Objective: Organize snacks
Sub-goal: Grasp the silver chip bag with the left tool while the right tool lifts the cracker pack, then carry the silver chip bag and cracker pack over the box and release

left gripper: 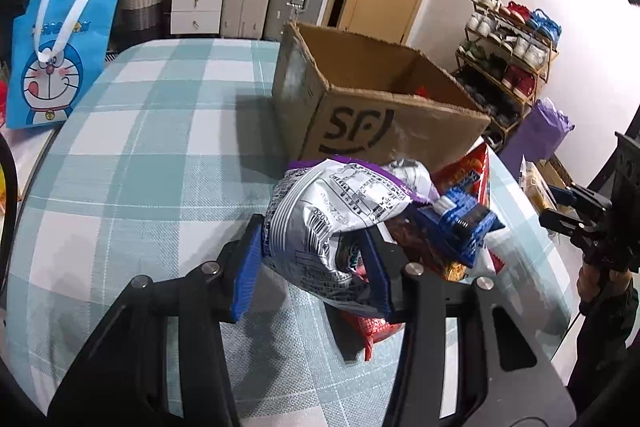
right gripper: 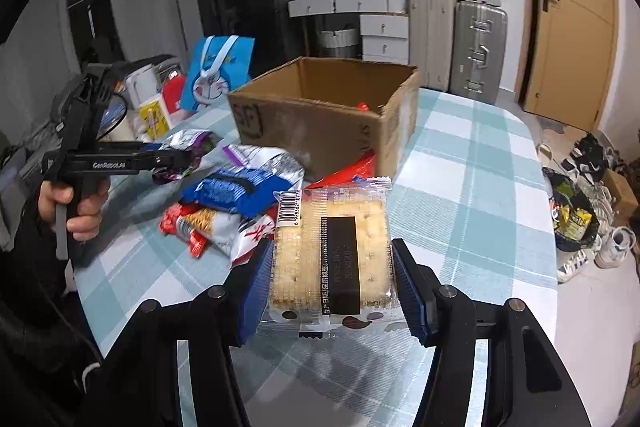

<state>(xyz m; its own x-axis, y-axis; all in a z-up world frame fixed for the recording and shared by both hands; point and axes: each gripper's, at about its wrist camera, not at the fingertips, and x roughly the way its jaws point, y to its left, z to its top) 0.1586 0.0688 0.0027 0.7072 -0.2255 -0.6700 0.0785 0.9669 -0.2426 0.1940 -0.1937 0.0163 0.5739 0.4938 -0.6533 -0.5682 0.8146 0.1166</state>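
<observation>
The silver-and-purple snack bag (left gripper: 340, 223) lies at the near edge of the snack pile (right gripper: 224, 203) on the checked counter (left gripper: 140, 155), just in front of the open cardboard box (left gripper: 384, 99). It looks light, puffy and crinkly; the foil is probably slick and the contents crushable, so a gentle hold across its body seems best. The left gripper (left gripper: 312, 267) has its jaws clamped on it, the foil creased between the blue pads.

The cracker pack (right gripper: 332, 251) is flat and stiff in clear wrap, probably light and brittle, best taken by its long edges. The right gripper (right gripper: 334, 287) has its jaws closed on exactly those edges, holding the pack above the counter, near the box.
</observation>
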